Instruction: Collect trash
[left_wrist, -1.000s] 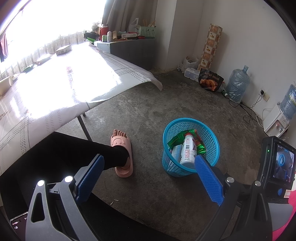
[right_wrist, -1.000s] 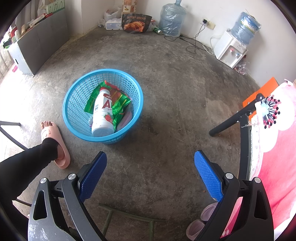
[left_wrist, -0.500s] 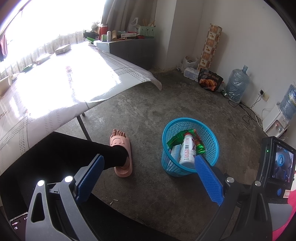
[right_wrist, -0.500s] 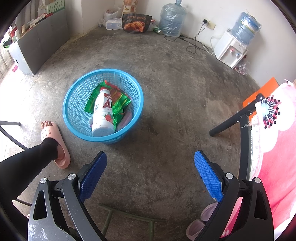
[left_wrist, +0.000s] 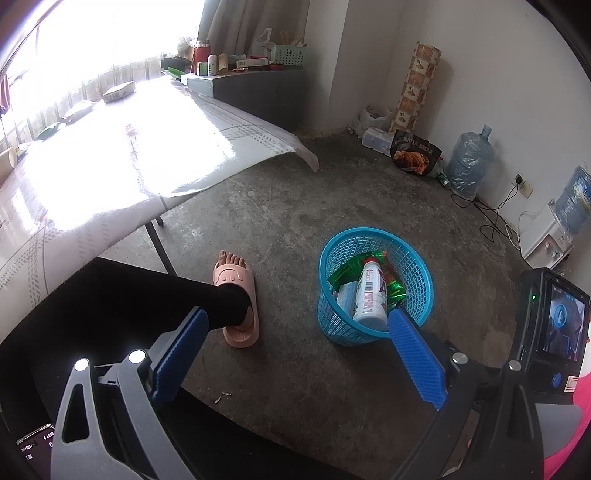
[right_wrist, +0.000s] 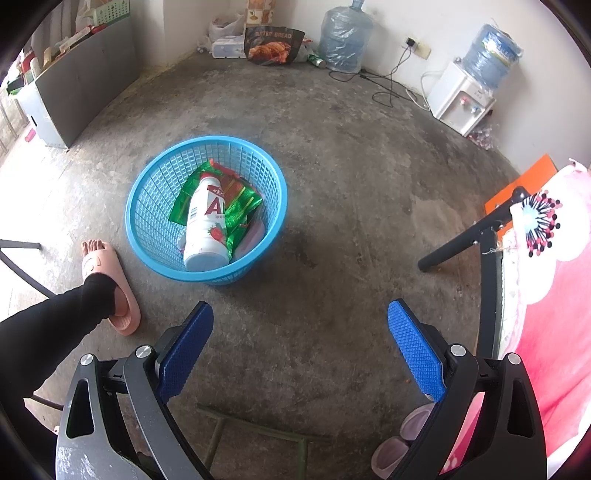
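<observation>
A blue plastic basket (right_wrist: 155, 192) (left_wrist: 417, 258) stands on the concrete floor. Inside lie a white bottle (right_wrist: 205, 225) (left_wrist: 369, 295) with red lettering, green foil wrappers (right_wrist: 240, 206) (left_wrist: 351, 264) and a pale blue packet (left_wrist: 345, 295). My left gripper (left_wrist: 295, 339) hangs open above the floor, its right finger overlapping the basket's near rim in the view. In the right wrist view, my right gripper (right_wrist: 299, 332) is open and empty, held above bare floor short of the basket.
A table (left_wrist: 110, 166) with a glossy cloth stands left. A person's leg in black with a pink slipper (left_wrist: 236, 291) (right_wrist: 110, 280) rests beside the basket. Water jugs (right_wrist: 343, 33), a dispenser (right_wrist: 461, 96), cables and a bread bag (right_wrist: 273, 44) line the far wall. A pink cloth (right_wrist: 546, 314) hangs right.
Nearly nothing differs. The left wrist view drifts very slightly; both grippers stay open and the basket's contents lie as before.
</observation>
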